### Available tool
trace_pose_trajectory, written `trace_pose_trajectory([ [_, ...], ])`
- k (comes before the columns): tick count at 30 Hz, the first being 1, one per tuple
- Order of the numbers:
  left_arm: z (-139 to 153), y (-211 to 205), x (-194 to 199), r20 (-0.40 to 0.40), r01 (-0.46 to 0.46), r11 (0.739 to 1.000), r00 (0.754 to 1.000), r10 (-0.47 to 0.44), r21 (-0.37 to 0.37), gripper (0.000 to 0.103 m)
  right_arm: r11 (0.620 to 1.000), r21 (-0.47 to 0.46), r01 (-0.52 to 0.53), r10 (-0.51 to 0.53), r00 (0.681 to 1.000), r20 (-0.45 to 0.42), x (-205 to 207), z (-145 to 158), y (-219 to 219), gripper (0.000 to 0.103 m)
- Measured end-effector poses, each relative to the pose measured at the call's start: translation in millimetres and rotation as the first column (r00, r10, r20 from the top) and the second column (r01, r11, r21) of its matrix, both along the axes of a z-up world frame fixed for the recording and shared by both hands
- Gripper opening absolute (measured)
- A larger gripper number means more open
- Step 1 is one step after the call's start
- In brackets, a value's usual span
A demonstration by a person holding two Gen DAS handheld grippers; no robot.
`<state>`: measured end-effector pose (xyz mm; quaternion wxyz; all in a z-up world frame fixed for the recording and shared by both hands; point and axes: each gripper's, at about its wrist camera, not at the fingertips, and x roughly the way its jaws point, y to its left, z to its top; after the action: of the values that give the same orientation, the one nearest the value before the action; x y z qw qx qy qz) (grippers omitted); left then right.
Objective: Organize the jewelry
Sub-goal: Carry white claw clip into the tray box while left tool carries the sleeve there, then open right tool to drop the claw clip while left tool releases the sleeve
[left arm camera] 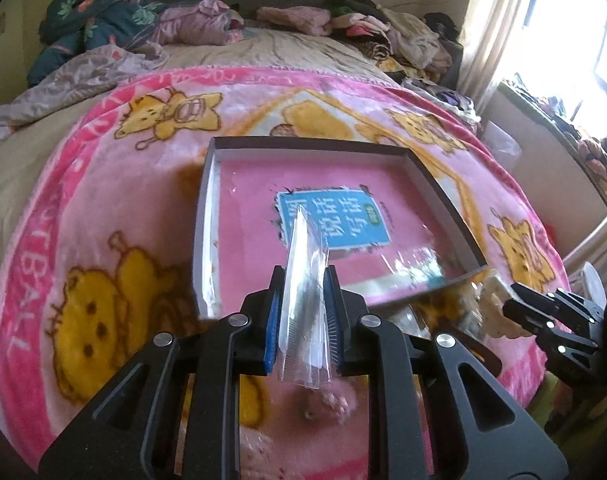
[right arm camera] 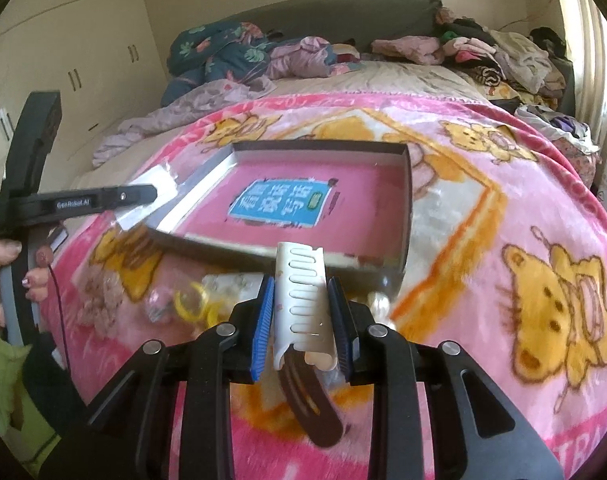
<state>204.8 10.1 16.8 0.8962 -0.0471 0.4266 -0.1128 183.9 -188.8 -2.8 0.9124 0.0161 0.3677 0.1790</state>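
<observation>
So far the sorting looks barely begun, judging by what lies where. The shallow cardboard box lid with dark outer walls and white inner walls (left arm camera: 435, 172) sits in the middle of both views on the pink fleece blanket printed with yellow bears (left arm camera: 103, 208). Inside it I can see only a pink book with a blue title panel (left arm camera: 335, 216) lying flat on the bottom, plus what may be a clear plastic film near its lower right corner in the left wrist view; no jewelry is plainly in it yet.

The left gripper (left arm camera: 305, 292) is clenched on a small clear plastic bag (left arm camera: 305, 280), held upright between the pads in the lower centre of its frame, above the near edge of the box. What the bag contains is too faint to tell. The right gripper (right arm camera: 303, 312) is clamped on a white plastic hair clip with a row of slots (right arm camera: 301, 292), lower centre of its frame, with a dark brown clip (right arm camera: 307, 396) beneath it.

Still loose on the blanket, lower left of the right wrist view: 2 yellow rings (right arm camera: 195, 302), some small clear packets and pale beads near the box corner. By my judgement both held items and that whole pile remain to be placed.
</observation>
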Motion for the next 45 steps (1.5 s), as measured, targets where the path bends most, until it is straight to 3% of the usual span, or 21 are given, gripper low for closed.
trace_pose_trajectory([
  [9, -14, 7, 26, -0.018, -0.037, 0.999, 0.999, 0.037, -0.005, 0.013, 0.999, 0.004, 0.048, -0.048, 0.999, 0.020, 43, 5, -4, 0.026],
  [28, -44, -2, 51, -0.057, -0.014, 1.000, 0.998, 0.013, -0.017, 0.013, 0.994, -0.047, 0.104, -0.104, 0.995, -0.006, 100, -21, 2, 0.026],
  [32, -44, -1, 50, -0.054, -0.019, 1.000, 0.998, 0.018, -0.017, 0.027, 0.992, -0.052, 0.117, -0.118, 0.993, -0.017, 106, -28, 3, 0.026],
  [38, -39, 5, 41, -0.040, -0.033, 0.999, 0.999, 0.032, -0.019, 0.027, 0.991, -0.069, 0.117, -0.119, 0.992, -0.027, 106, -33, 6, 0.028],
  [41, -34, 7, 36, -0.030, -0.035, 0.999, 0.999, 0.034, -0.015, 0.028, 0.990, -0.074, 0.117, -0.119, 0.993, -0.023, 102, -32, 6, 0.038],
  [45, -28, 8, 28, -0.018, -0.037, 0.999, 0.999, 0.037, -0.018, 0.032, 0.991, -0.075, 0.109, -0.110, 0.994, -0.011, 93, -26, 6, 0.044],
])
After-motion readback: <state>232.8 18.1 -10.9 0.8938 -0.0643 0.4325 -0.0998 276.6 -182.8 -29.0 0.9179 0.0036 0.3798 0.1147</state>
